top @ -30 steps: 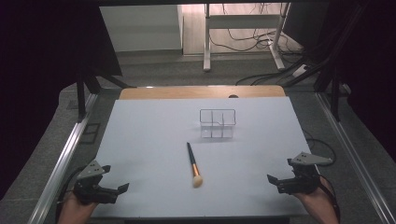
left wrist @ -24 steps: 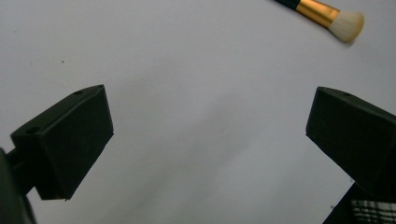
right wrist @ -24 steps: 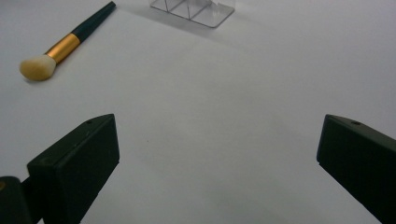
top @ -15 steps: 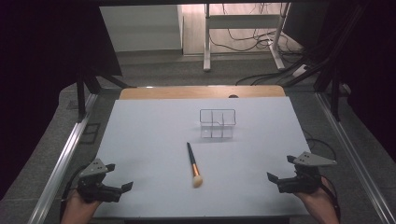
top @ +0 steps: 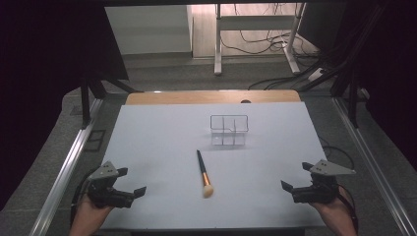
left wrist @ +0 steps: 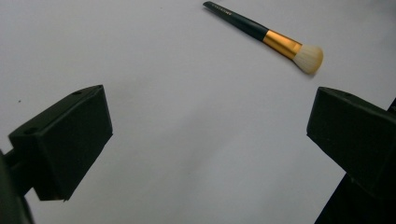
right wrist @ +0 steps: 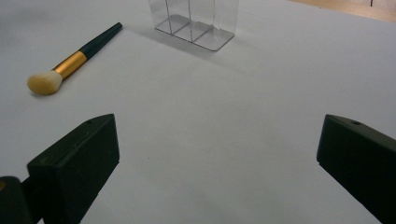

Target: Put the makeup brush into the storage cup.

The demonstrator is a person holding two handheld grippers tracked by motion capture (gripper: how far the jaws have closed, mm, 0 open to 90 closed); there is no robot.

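Resting at the near left corner of the white surface (top: 147,147), the left gripper (top: 133,191) has its jaws spread and empty; the makeup brush (top: 202,173) lies flat mid-surface, bristles nearest, just short of the clear organizer (top: 229,130); the right gripper (top: 290,189), jaws likewise spread, should approach low and pinch the dark handle; since the earlier frame both grippers have barely shifted, the brush not at all.

Makeup brush and clear organizer on the white desk

The makeup brush (top: 202,173) lies flat near the middle of the desk (top: 147,147), its dark green handle pointing away, a gold band below it, and cream bristles toward the near edge. The clear organizer (top: 229,130) stands upright just beyond the handle tip, apart from it, split into compartments, all of them empty.
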